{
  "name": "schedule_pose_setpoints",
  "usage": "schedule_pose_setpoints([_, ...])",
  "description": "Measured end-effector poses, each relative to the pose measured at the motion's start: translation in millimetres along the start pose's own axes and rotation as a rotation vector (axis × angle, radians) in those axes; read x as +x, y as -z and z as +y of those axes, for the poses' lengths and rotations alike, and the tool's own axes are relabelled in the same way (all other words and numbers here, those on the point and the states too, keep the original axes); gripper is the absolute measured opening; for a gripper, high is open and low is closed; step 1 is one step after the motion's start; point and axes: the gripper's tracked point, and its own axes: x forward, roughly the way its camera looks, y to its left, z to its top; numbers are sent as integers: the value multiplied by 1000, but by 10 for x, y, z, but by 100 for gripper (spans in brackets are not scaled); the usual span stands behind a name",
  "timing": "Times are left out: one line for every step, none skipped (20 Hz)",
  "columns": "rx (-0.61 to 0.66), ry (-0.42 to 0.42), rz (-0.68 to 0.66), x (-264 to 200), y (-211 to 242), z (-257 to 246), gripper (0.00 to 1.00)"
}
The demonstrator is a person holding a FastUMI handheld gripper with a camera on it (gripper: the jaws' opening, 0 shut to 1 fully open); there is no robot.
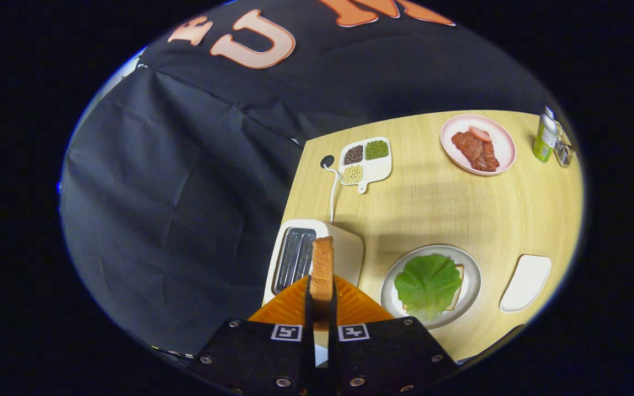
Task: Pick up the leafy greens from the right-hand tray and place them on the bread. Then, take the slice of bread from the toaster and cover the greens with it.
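Bread slice [322, 268]: toasted, upright on edge, pinched between both orange fingers [289, 308] at lower centre of the frame, raised above the toaster and clear of its slots.
Counter [443, 209]: pale wood grain, filling the right half of the frame, far edge meeting the dark cloth wall.
Toaster [350, 250]: white, two slots on top, lower centre, directly beyond the fingers and partly hidden by the held slice; white cord [332, 192] running up from it to a dark round port [327, 161] near the counter's corner.
Tool [321, 305]: bottom centre, black body with two square markers, fingers closed almost together with only the slice's thickness between them, both pressing on the bread.
Grey plate [474, 283]: lower right of centre, just right of the toaster.
Leafy greens [427, 285]: one broad green leaf lying flat on the plate, covering a bread base [458, 286] whose edge peeks out on the right side.
Pink plate [501, 157]: upper right, holding reddish meat pieces [476, 148].
Right-hand tray [526, 282]: white, lower right, near the counter's edge.
Divided dish [375, 168]: white, upper centre, three compartments of dark, green and pale beans.
Bottles [545, 137]: one green and one clear, far upper right, touching or nearly so.
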Motion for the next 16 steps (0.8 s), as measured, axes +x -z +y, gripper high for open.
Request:
schedule_pose_setpoints([14, -8, -2, -40, 22, -106, 9])
schedule_pose_setpoints([31, -9, -1, -60, 60, -212, 9])
schedule_pose_setpoints([45, -15, 0, -69, 110, -309, 10])
schedule_pose_setpoints([58, -17, -7, -81, 136, -393, 10])
schedule_pose_setpoints([64, -23, -16, -85, 156, -462, 10])
schedule_pose_setpoints([66, -32, -22, -81, 195, -518, 10])
schedule_pose_setpoints([69, -38, -20, -53, 247, -574, 10])
schedule_pose_setpoints([72, -46, -18, -6, 316, -635, 9])
schedule_pose_setpoints([75, -48, -12, 51, 358, -701, 10])
schedule_pose_setpoints([76, -42, -6, 113, 430, -773, 9])
schedule_pose_setpoints([68, -35, -7, 172, 482, -842, 9])
schedule_pose_setpoints([54, -21, -2, 229, 542, -917, 10])
schedule_pose_setpoints([42, -8, 8, 275, 610, -1008, 10])
schedule_pose_setpoints([31, 11, 17, 345, 667, -1099, 10])
schedule_pose_setpoints([26, 30, 21, 402, 703, -1206, 10])
schedule_pose_setpoints([25, 50, 21, 452, 733, -1299, 10])
